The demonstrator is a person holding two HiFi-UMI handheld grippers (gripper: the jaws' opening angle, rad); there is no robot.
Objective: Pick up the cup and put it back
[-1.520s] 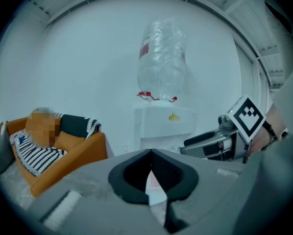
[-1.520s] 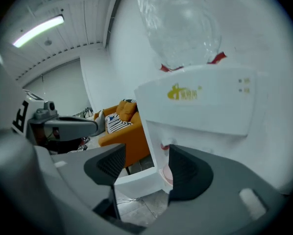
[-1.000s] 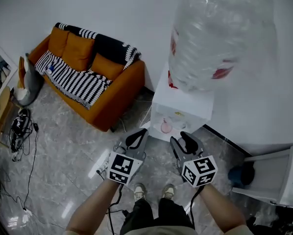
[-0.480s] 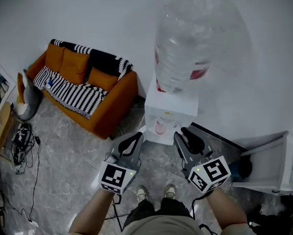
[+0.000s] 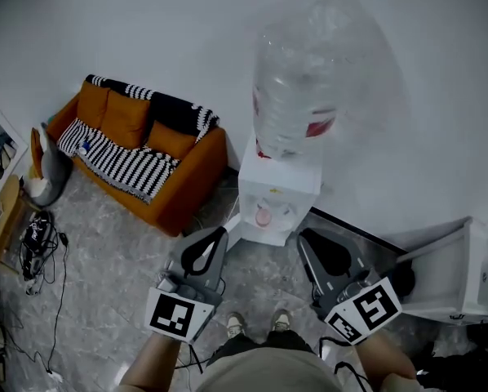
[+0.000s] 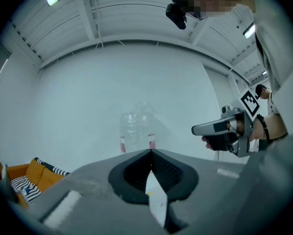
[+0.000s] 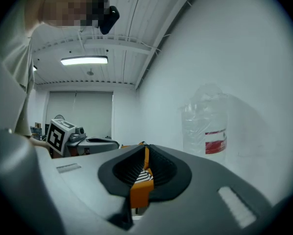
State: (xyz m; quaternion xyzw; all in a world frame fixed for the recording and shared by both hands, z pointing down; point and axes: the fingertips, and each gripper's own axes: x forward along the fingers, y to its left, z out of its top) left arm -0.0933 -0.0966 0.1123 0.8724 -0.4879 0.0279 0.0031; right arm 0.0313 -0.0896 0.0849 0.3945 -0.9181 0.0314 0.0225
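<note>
While the pink cup (image 5: 263, 216) was shown in the head view, standing upright in the niche of the white water dispenser (image 5: 286, 188), it was hidden from both gripper views. It was found ahead of both pairs of fingers, between them and clear of each. Whether anything was in the cup could not be told. A large clear bottle (image 5: 297, 96) with a red label was carried on top of the dispenser, above and beyond the fingers; its fill could not be judged.

The left gripper (image 5: 221, 232) was seen in its own view with its fingers clenched tip to tip and nothing between them. The right gripper (image 5: 306, 237) was seen with its jaws closing, almost together, and nothing was caught there; only a strip of the orange sofa (image 5: 146, 158) was glimpsed through the slit. The sofa lay well to the left of the left fingers. A ceiling lamp (image 7: 84, 60) was shown by the gripper views alone.
</note>
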